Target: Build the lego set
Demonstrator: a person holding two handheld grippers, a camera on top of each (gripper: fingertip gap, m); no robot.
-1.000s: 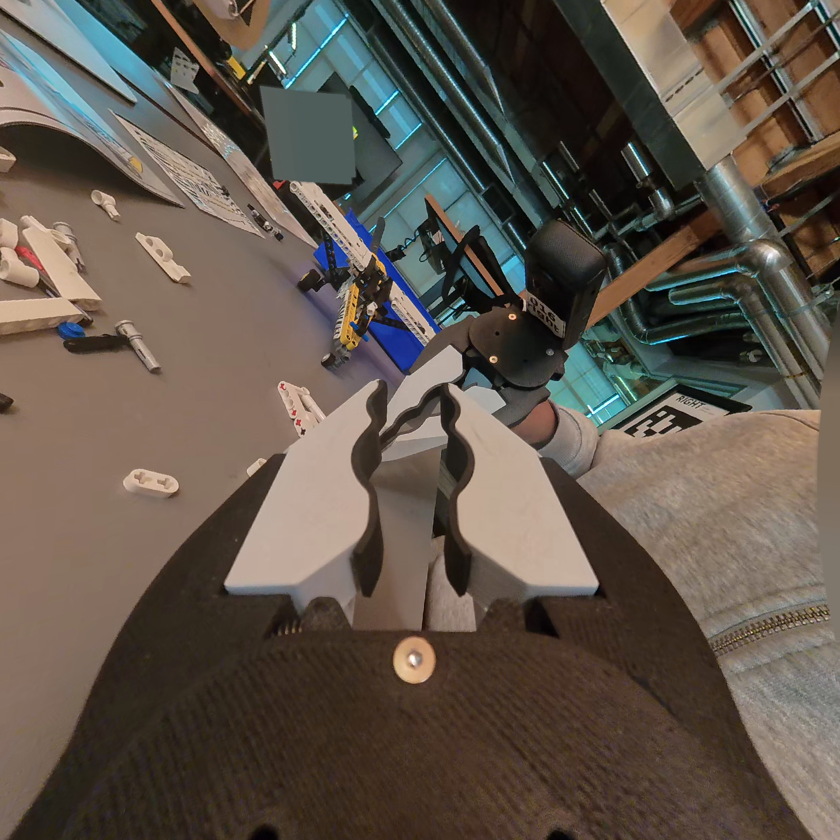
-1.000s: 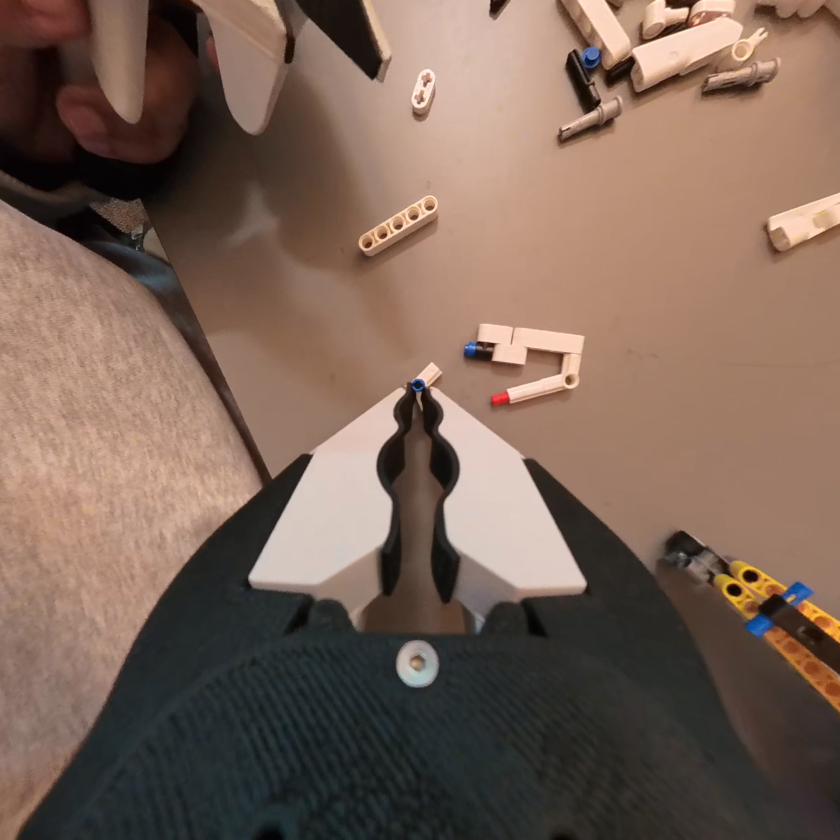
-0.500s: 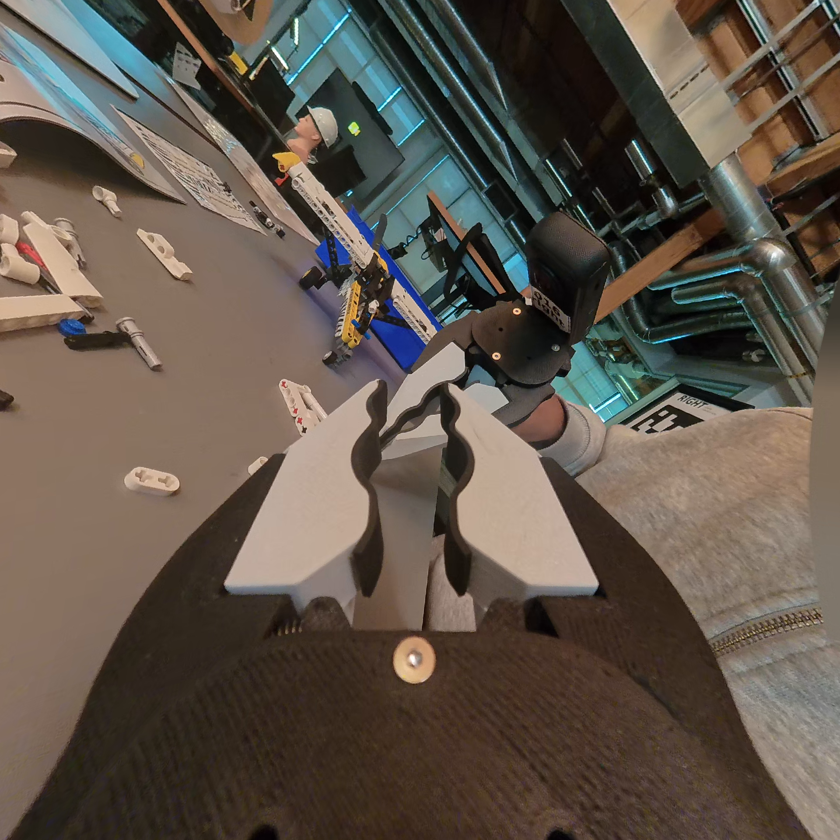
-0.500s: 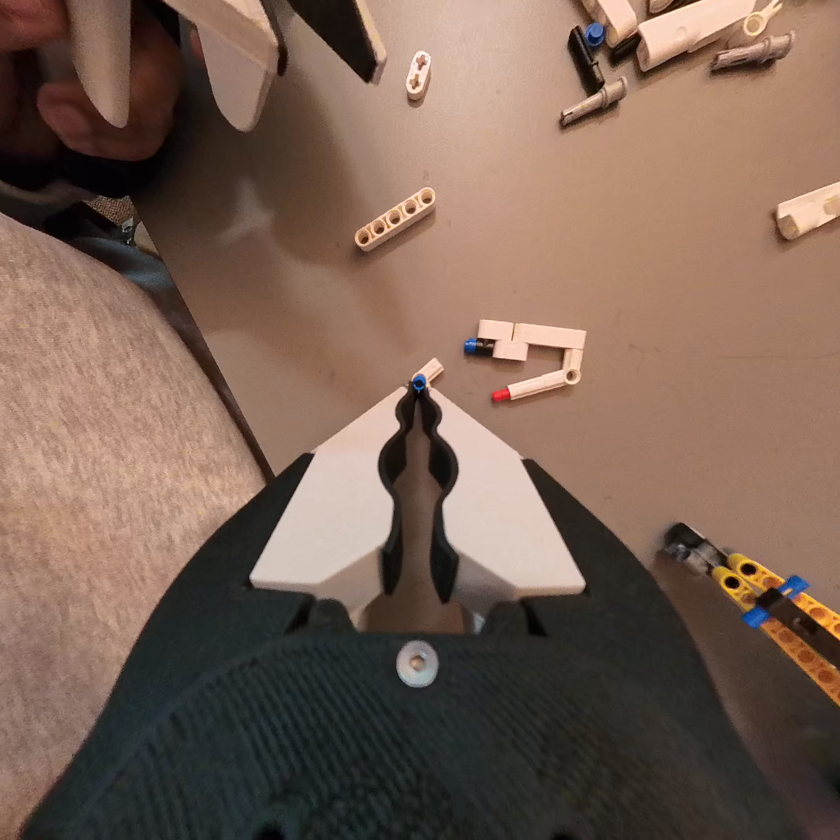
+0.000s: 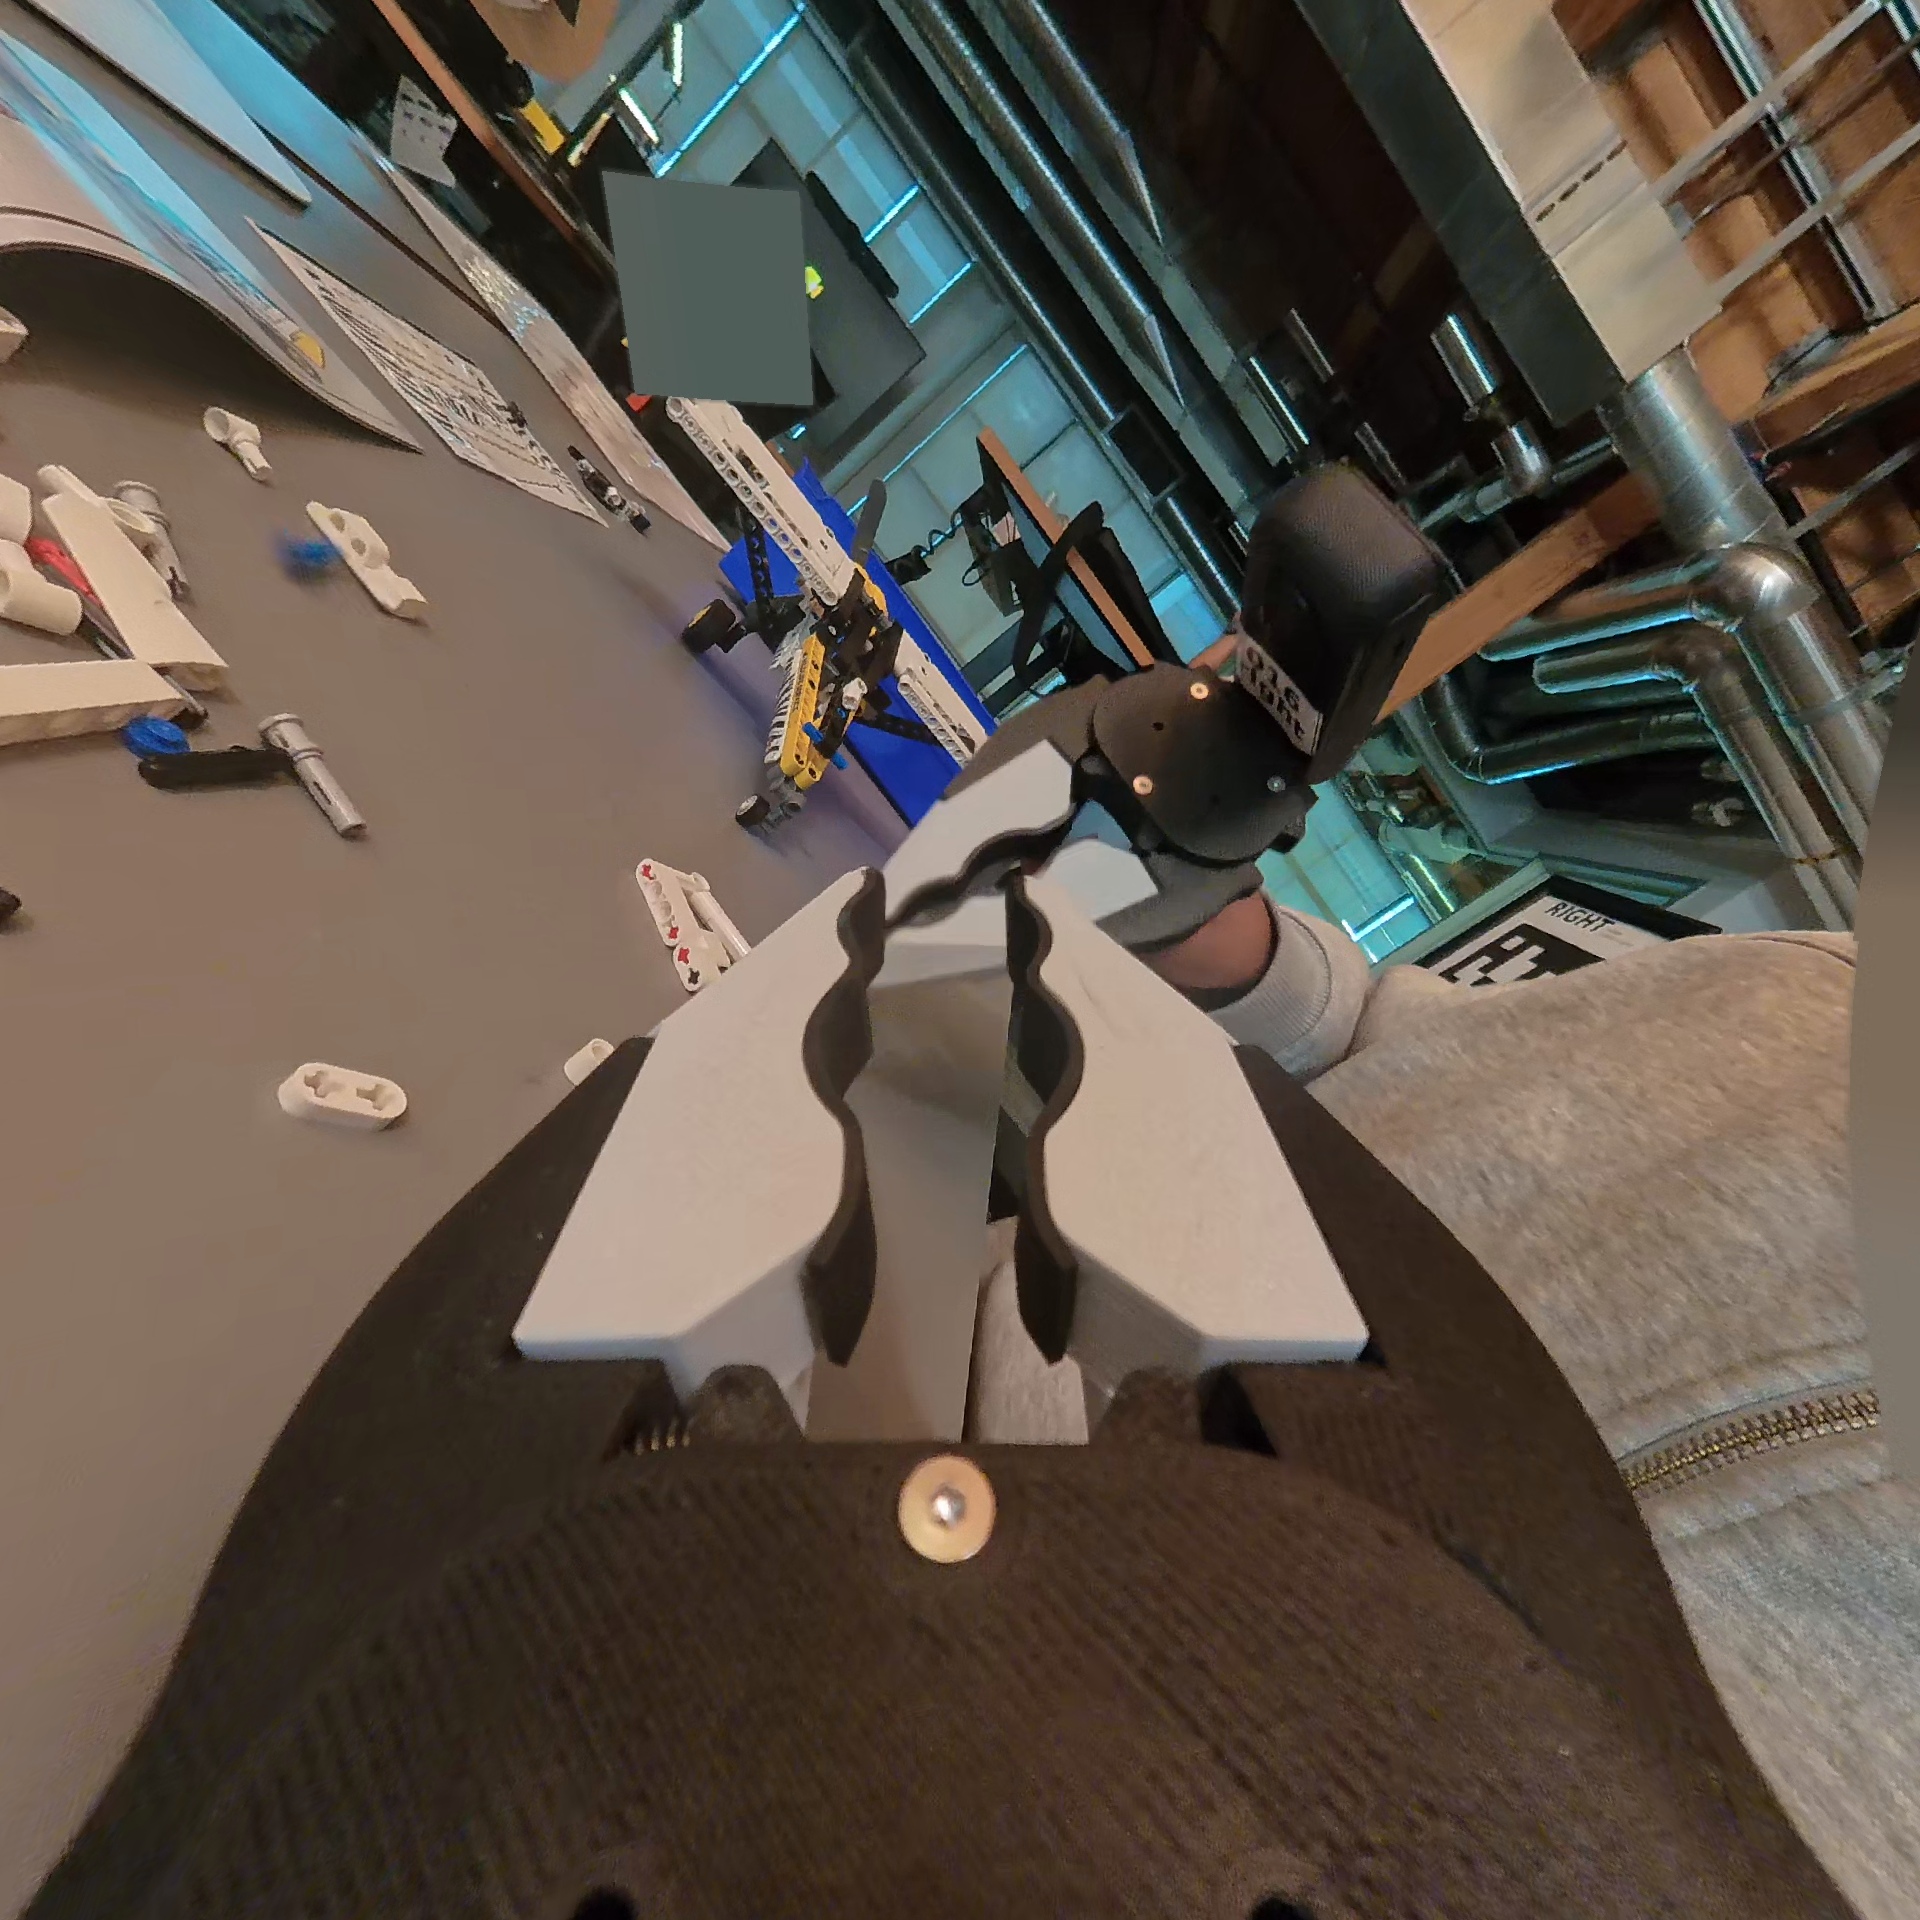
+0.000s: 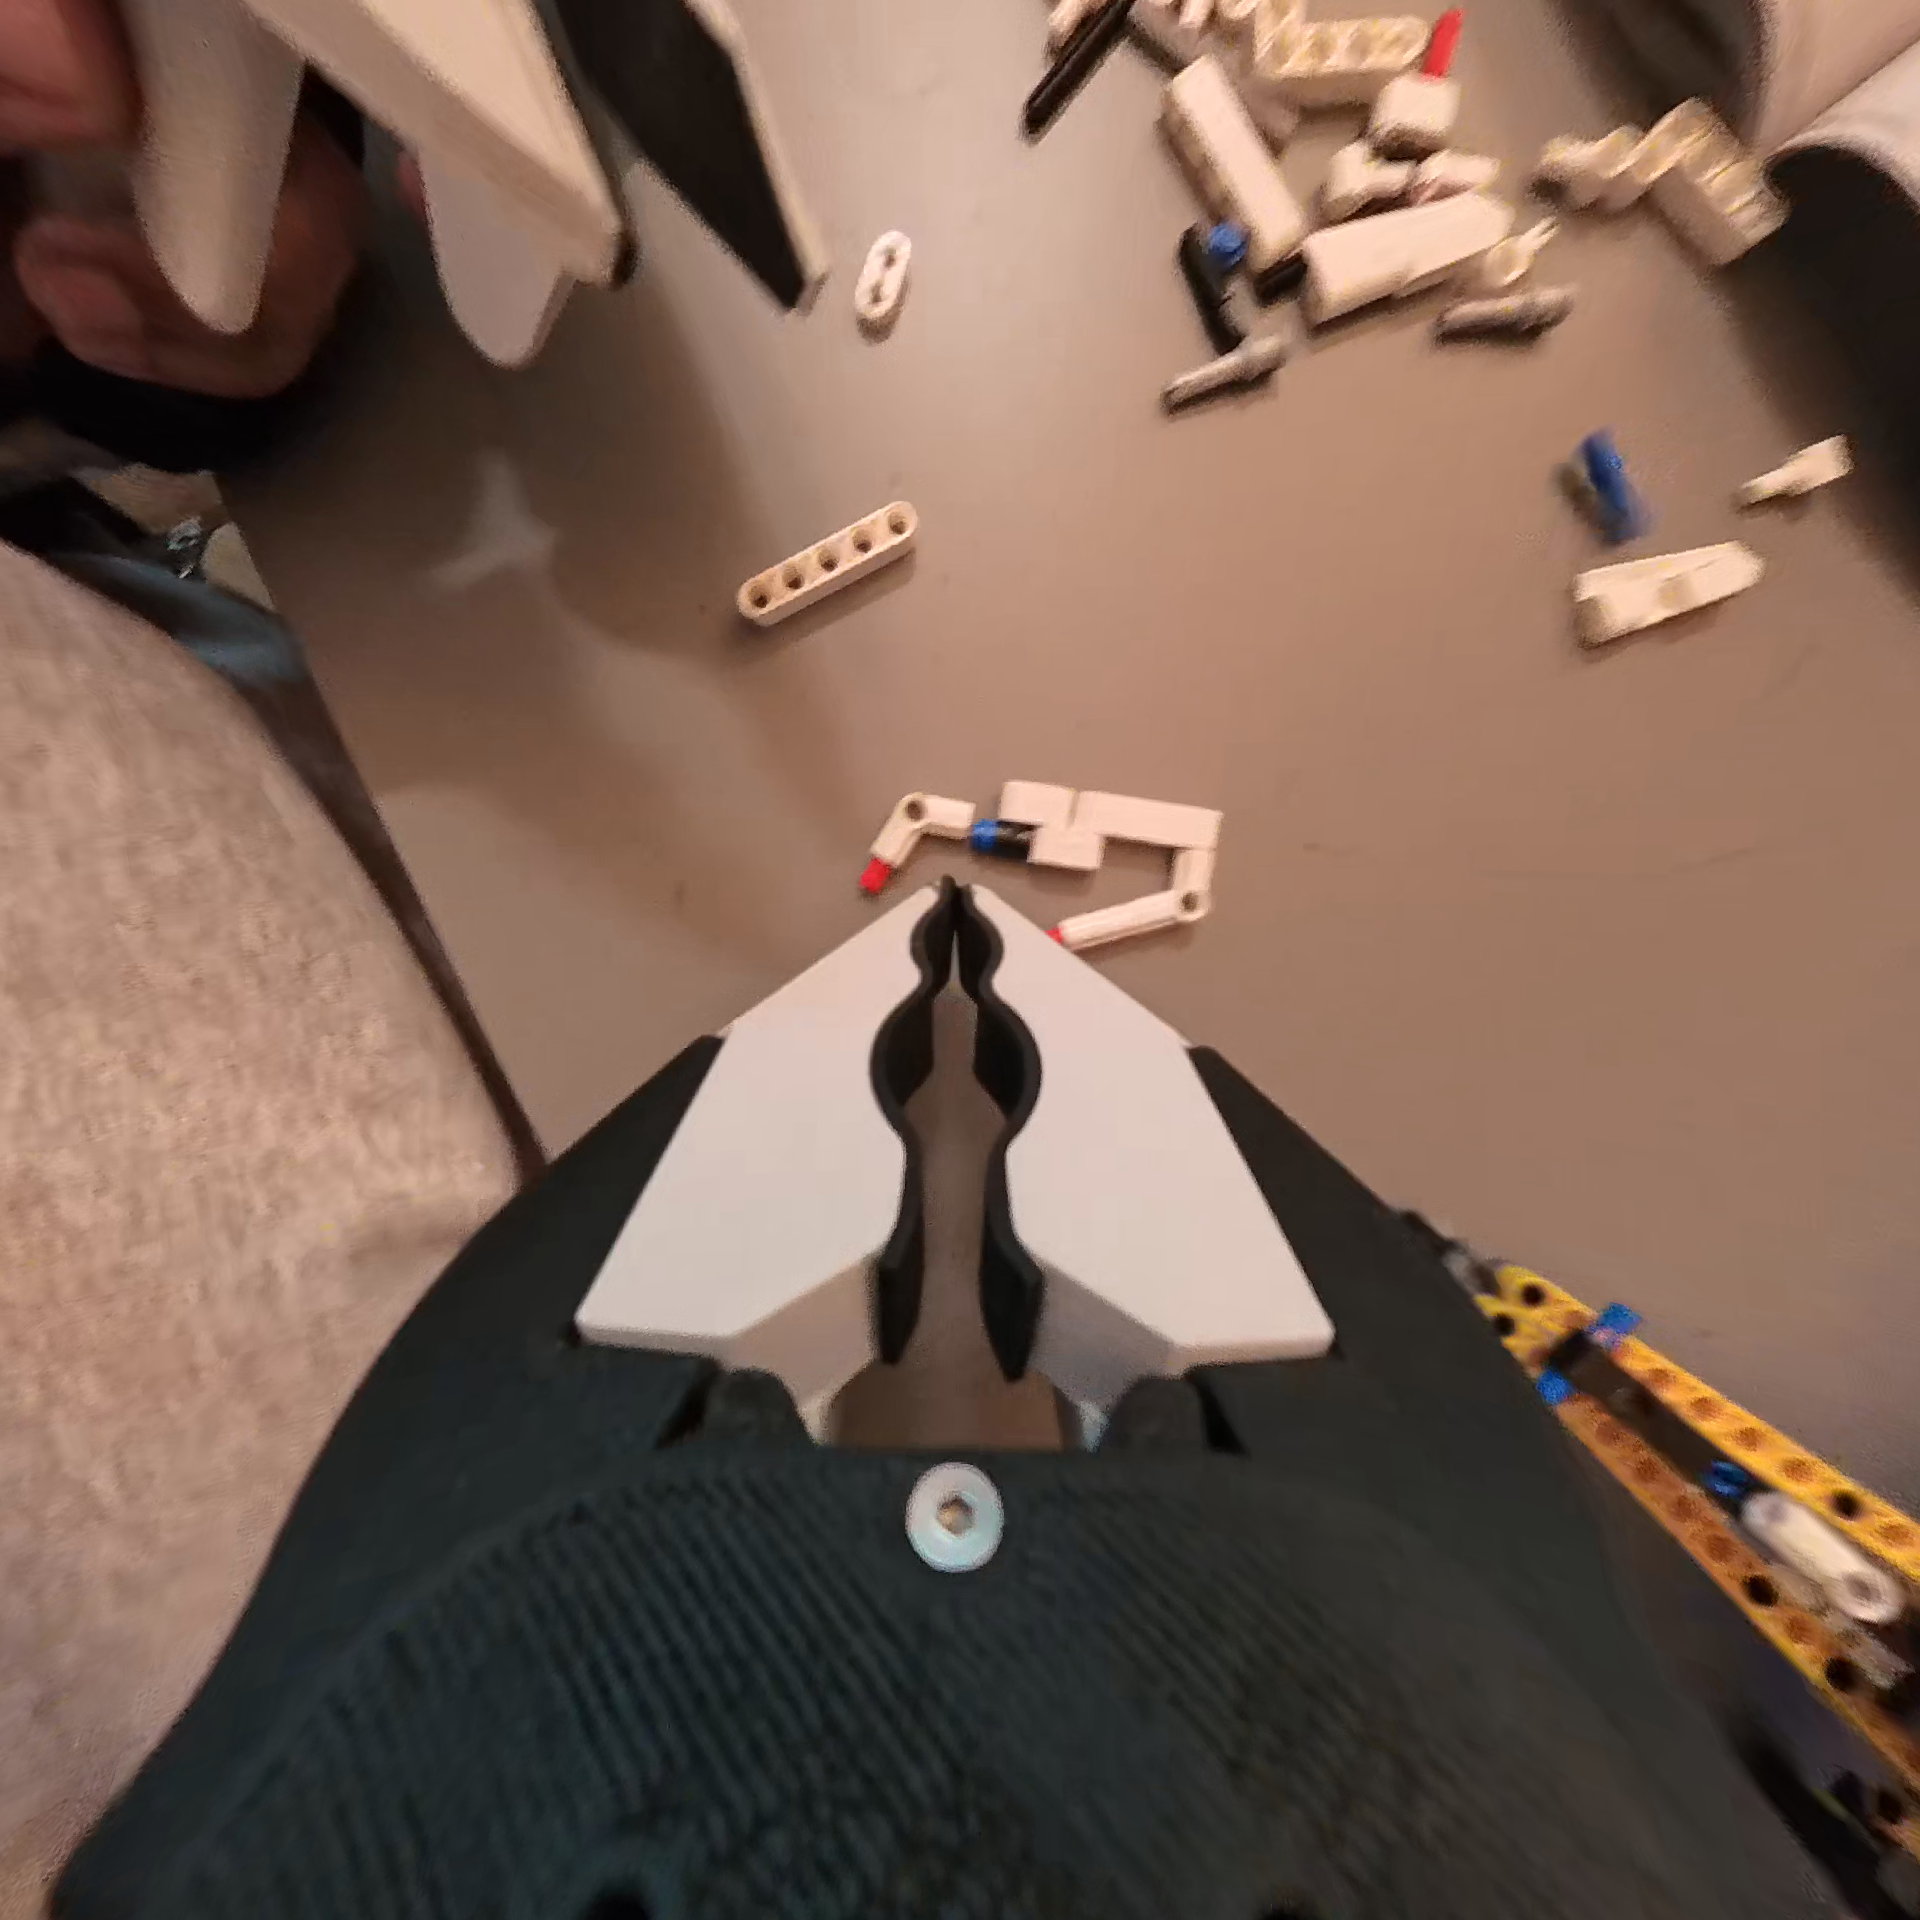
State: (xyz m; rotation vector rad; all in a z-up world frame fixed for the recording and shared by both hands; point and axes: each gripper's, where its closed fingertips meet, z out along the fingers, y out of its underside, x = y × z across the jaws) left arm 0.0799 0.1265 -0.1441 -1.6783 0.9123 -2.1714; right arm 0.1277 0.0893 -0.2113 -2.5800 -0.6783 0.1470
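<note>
Grey table [image 6: 1299,727] open between scattered pieces; right tongs [image 6: 951,894] pinched empty.

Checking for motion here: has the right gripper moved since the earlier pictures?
Yes. The right gripper has moved rightward: the small white assembly, formerly to the right of its tips, now lies straight ahead.

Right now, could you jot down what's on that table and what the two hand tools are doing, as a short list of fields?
surface: grey table
loose parts: white five-hole beam; small white link
half-built piece: white bent assembly, red and blue pins
model: yellow beam at right edge
right tool: shut, empty
left tool: open, empty
</note>
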